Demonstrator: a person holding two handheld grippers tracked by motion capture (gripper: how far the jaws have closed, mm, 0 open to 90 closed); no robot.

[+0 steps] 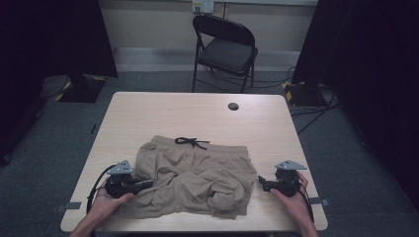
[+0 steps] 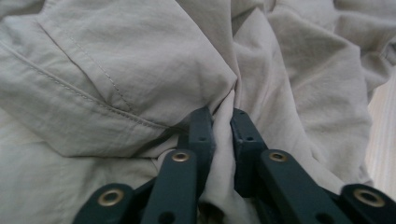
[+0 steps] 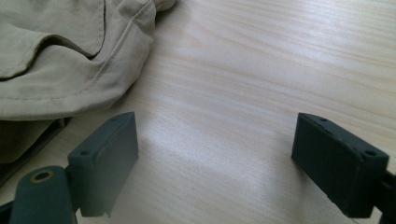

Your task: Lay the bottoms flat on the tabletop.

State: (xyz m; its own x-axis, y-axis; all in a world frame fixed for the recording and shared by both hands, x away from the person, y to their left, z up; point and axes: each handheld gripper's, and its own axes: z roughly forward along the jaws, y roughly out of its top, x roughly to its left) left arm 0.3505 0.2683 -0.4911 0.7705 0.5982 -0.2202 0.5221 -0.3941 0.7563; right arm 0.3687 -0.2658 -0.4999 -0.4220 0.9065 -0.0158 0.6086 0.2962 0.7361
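Already pinching a fold of the tan shorts (image 2: 140, 70) with the left hand-held gripper (image 2: 223, 122), near the counter's (image 1: 197, 108) front-left corner. Hovering the right hand-held gripper (image 3: 215, 154), jaws spread, beside the shorts' right edge; likely needing to close in and grip cloth next.

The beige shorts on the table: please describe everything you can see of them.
The shorts are beige, of thin woven-looking cloth, with a black drawstring at the waistband, which faces the far side. They lie crumpled on the wooden table, legs bunched toward the person. The left gripper pinches a fold; the right gripper stands open beside them on bare wood.
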